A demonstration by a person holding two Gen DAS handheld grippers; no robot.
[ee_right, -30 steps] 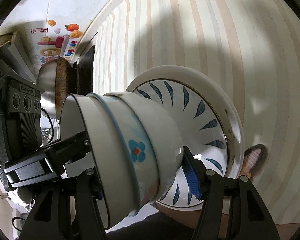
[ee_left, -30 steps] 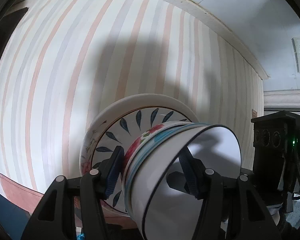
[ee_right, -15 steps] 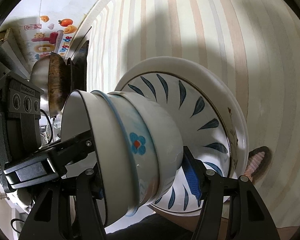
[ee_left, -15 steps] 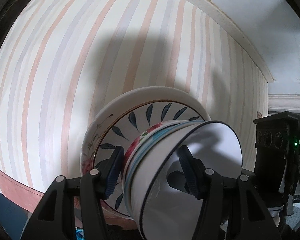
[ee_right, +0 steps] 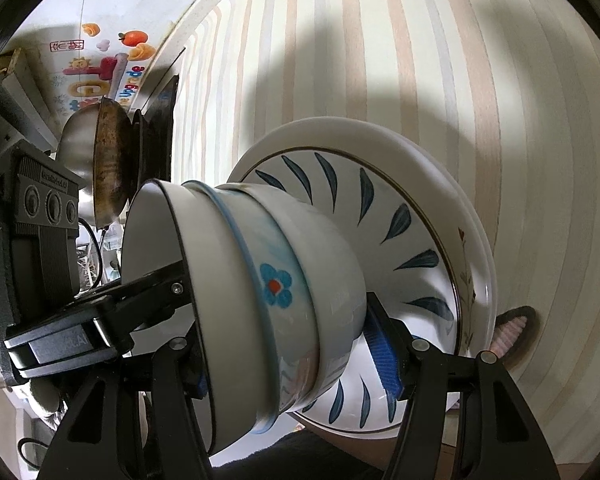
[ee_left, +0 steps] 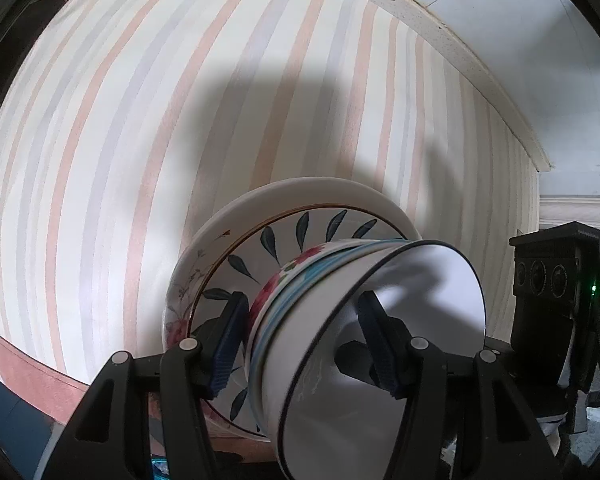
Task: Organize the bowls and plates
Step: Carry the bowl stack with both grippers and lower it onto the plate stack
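Note:
A stack of nested bowls (ee_left: 340,312) sits on stacked plates (ee_left: 268,220), the upper plate painted with blue leaves. The views are rolled, so the stack looks tipped sideways. My left gripper (ee_left: 304,344) is shut on the bowl stack, one blue pad outside and one inside the white bowl. In the right wrist view my right gripper (ee_right: 296,356) clamps the same bowl stack (ee_right: 284,280) from the other side, with the plates (ee_right: 420,216) behind. The left gripper's body (ee_right: 40,240) shows at the left there.
A striped tablecloth (ee_left: 140,120) covers the table under the plates. A brown pan (ee_right: 112,164) and a steel bowl (ee_right: 76,140) stand at the table's far edge near a wall with stickers (ee_right: 100,72). A slippered foot (ee_right: 512,328) shows past the table.
Both grippers and the bowl stack have shifted a little across the striped cloth; the plates look slightly higher and farther in both views. The grips are unchanged.

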